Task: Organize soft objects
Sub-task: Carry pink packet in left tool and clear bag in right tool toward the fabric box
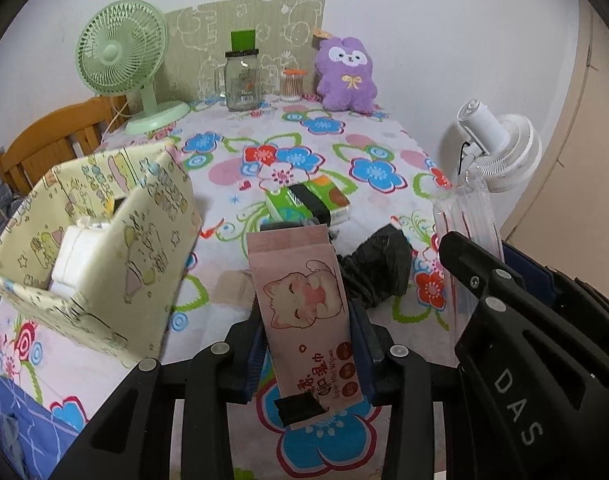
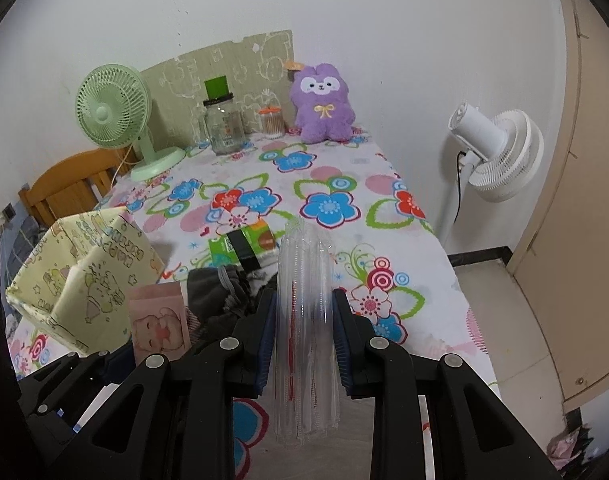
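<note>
Your left gripper [image 1: 310, 344] is clamped on the pink cat-print wet-wipes pack [image 1: 304, 300], and your right gripper [image 2: 304, 344] on the clear plastic sleeve pack [image 2: 304, 320]; both are held above the near edge of the floral table [image 1: 344, 148]. Risks: the slick sleeve may slide out, and the pink pack may clip the near wall of the yellow fabric storage box [image 1: 104, 216] at left. A dark cloth heap [image 1: 380, 268] and a green tissue pack [image 1: 308, 200] lie just ahead.

Table with flowered cloth [image 1: 304, 152]. Far edge, left to right: green desk fan [image 1: 122, 60], glass jar [image 1: 242, 80], cotton-swab tub [image 1: 292, 85], purple plush [image 1: 346, 76]. Near left: yellow fabric box [image 1: 104, 248]. Centre: green tissue pack [image 1: 308, 200]; just nearer, dark crumpled cloth [image 1: 380, 268].
</note>
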